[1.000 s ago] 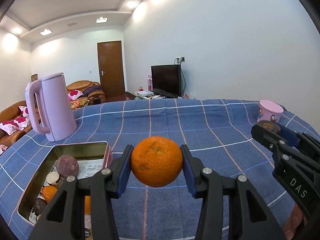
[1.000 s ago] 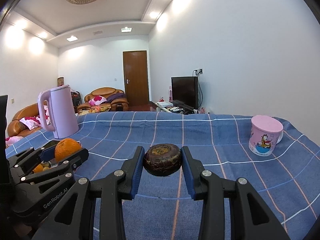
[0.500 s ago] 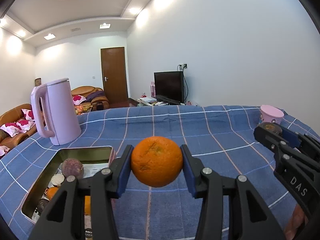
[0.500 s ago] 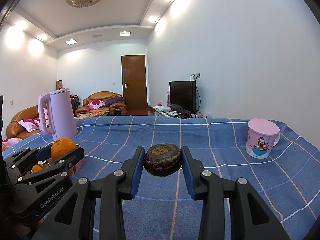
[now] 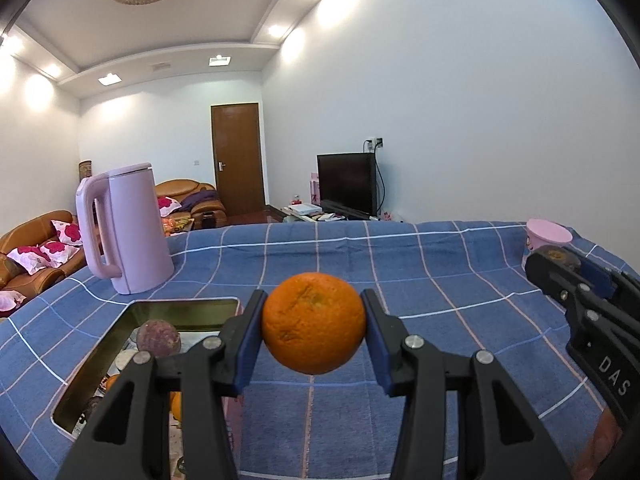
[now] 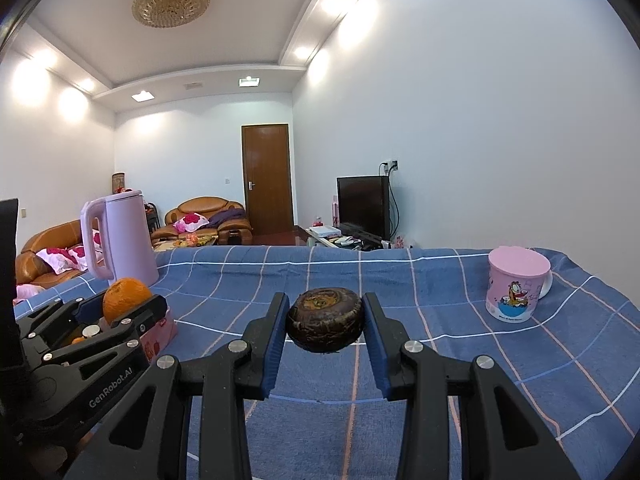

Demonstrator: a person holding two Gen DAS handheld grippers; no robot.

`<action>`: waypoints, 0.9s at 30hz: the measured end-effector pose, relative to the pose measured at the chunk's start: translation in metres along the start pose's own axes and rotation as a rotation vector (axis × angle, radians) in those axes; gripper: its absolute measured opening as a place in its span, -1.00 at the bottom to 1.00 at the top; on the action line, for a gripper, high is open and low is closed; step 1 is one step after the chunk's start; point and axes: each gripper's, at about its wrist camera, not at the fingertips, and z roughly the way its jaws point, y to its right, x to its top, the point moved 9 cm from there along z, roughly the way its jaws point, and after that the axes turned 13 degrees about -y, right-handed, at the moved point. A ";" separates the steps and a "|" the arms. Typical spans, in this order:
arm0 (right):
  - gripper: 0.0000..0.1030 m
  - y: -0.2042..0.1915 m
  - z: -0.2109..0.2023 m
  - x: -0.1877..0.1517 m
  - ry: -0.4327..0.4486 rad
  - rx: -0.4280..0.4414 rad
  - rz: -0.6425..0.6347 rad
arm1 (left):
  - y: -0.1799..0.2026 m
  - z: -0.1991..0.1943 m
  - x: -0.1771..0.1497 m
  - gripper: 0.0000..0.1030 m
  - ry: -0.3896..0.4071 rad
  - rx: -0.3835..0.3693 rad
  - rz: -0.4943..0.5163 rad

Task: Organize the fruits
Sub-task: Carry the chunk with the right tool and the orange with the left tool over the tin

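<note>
1. Holding two fruits aloft: my left gripper [image 5: 314,322] has its jaws closed on the orange [image 5: 314,322], clear of the surface [image 5: 420,264].
2. My right gripper [image 6: 325,320] has its jaws clamped on a dark fruit [image 6: 325,320], also off the surface. What kind of fruit it is I cannot tell.
3. Tin [image 5: 100,364]: open, at my lower left in the left view, on the blue checked cloth. Contents visible: one purple fruit [image 5: 158,338], some orange pieces lower down, other items too hidden to name.
4. Progress, as I judge it: partway. Some fruit lies in the tin; two pieces are in hand and not yet set down. Whether they are bound for the tin or elsewhere I cannot say. No loose fruit shows on the cloth.
5. Orange, orientation: near round, no real long axis. A small scar on its face points toward my camera, slightly up.
6. Dark fruit, orientation: flattened, wider than tall; long axis runs level, from jaw to jaw. Its brownish cap faces up and toward me.
7. Also present: kettle [image 5: 124,228] behind the tin, upright; pink mug [image 6: 518,284] with lid, far right, well apart from both fruits.
</note>
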 end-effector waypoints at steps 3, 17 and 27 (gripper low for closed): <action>-0.24 -0.001 0.001 0.001 -0.004 -0.005 -0.004 | -0.001 -0.001 0.000 -0.05 0.001 0.003 0.003; -0.24 -0.018 0.009 0.001 -0.028 0.016 -0.036 | -0.022 -0.003 -0.003 -0.05 -0.018 0.027 0.003; -0.24 -0.065 0.019 0.006 -0.049 0.110 -0.077 | -0.055 0.001 -0.006 -0.05 -0.046 0.067 -0.031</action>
